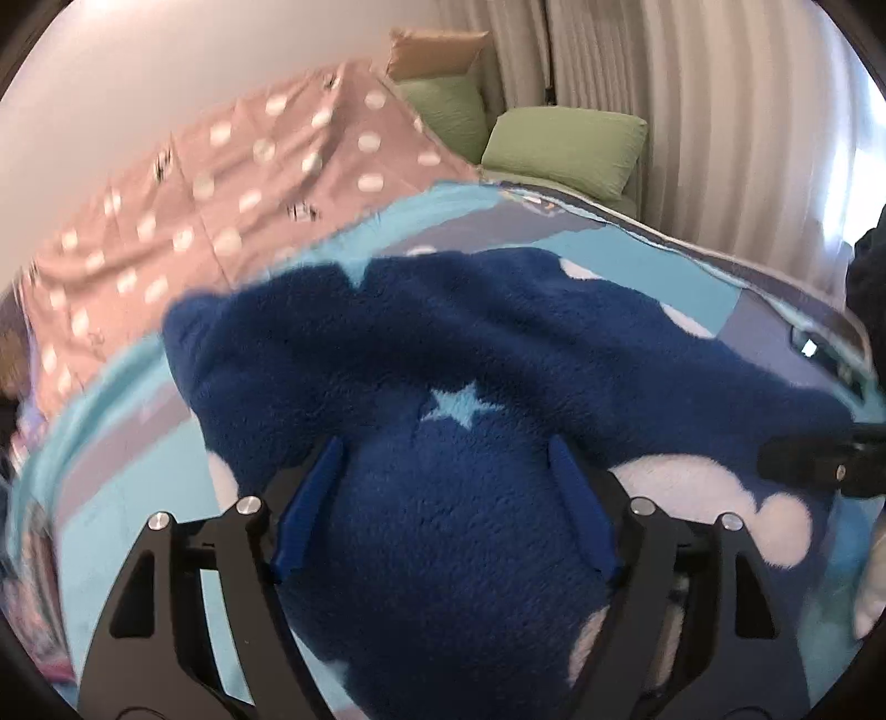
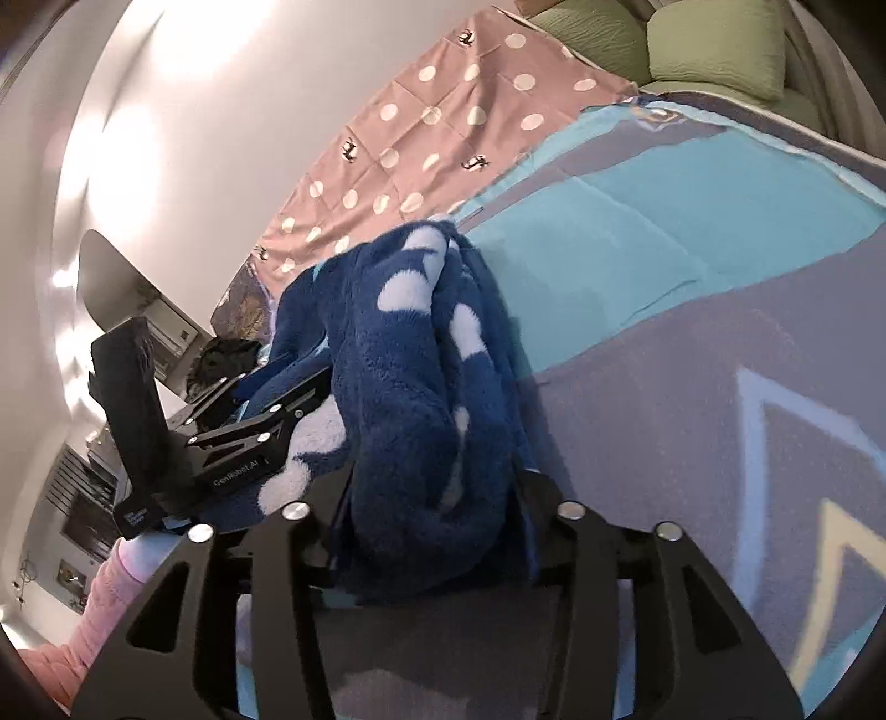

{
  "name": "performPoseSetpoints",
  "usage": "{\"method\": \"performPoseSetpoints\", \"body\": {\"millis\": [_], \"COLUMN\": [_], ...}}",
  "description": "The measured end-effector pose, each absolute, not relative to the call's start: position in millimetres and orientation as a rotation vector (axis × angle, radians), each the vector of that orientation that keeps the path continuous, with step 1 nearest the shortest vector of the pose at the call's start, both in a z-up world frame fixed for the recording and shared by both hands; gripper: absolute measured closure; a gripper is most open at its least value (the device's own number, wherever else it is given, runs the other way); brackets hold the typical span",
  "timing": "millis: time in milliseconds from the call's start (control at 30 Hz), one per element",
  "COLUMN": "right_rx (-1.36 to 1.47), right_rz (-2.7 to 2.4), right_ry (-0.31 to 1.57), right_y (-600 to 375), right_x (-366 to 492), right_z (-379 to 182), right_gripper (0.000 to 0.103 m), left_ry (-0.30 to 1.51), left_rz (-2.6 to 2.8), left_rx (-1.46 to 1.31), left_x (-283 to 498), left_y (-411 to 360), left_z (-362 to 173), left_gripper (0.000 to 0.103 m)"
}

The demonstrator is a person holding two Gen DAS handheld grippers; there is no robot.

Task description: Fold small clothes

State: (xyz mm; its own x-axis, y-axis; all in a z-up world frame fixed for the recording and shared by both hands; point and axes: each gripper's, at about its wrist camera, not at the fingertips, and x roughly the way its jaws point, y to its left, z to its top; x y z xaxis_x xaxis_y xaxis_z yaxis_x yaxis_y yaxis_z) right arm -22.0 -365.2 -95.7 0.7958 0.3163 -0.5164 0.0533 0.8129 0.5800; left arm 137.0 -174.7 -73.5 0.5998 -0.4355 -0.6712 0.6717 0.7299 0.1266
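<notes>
Now both the left gripper (image 1: 446,471) and right gripper (image 2: 432,487) clamp the blue fleece garment (image 1: 498,343) above the bedspread (image 2: 637,249).

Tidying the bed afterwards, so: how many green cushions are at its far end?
2. One puffy green fabric cushion lies by the curtain; a second green cushion sits left of it, below a cardboard box. Others may be hidden.

Pink dotted sheet (image 1: 221,183) motion-blurred

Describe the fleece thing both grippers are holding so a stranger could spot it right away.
On the bed's blue-and-grey cover, beside the pink dotted sheet, lies a fleece garment, gripped by the left gripper and the right gripper. It alone is fuzzy navy with white blobs and a pale star.
</notes>
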Motion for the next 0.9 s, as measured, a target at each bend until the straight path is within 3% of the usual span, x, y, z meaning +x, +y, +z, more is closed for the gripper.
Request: {"method": "performPoseSetpoints", "body": {"millis": [133,267,333,433,500,733,833,900], "right_rx": [0.510,0.388,0.358,0.257,0.248,0.219,0.199,0.194], "right_rz": [0.055,0.147,0.179,0.088,0.109,0.112,0.127,0.136], "right_ry": [0.528,0.452,0.505,0.710,0.631,0.698,0.731,0.746], "right_y": [-370.9,-347.7,-332.6,-314.3,-316.9,-317.6,-316.5,-314.4], "right_x": [-45.2,-41.6,-22.8,20.4,16.5,17.1,20.4,23.3], "right_z": [-48.0,-11.6,-19.8,-84.3,-94.9,-83.7,-80.9,-79.0], "right_gripper": [0.050,0.059,0.066,0.079,0.079,0.081,0.080,0.080], "left_ry": [0.680,0.673,0.671,0.668,0.655,0.670,0.644,0.613], "left_rz": [-0.669,-0.663,-0.661,-0.670,-0.664,-0.695,-0.697,-0.654], "left_rx": [0.413,0.406,0.405,0.393,0.401,0.397,0.345,0.308], "left_x": [138.8,137.0,135.5,136.3,134.9,137.9,145.2,166.1], "left_y": [-176.3,-175.5,-174.8,-171.5,-172.9,-171.1,-161.6,-152.0], "left_z": [-73.1,-75.1,-76.2,-77.4,-81.1,-66.4,-43.3,-26.5], "left_gripper": [0.026,0.026,0.026,0.026,0.026,0.027,0.043,0.064]}}
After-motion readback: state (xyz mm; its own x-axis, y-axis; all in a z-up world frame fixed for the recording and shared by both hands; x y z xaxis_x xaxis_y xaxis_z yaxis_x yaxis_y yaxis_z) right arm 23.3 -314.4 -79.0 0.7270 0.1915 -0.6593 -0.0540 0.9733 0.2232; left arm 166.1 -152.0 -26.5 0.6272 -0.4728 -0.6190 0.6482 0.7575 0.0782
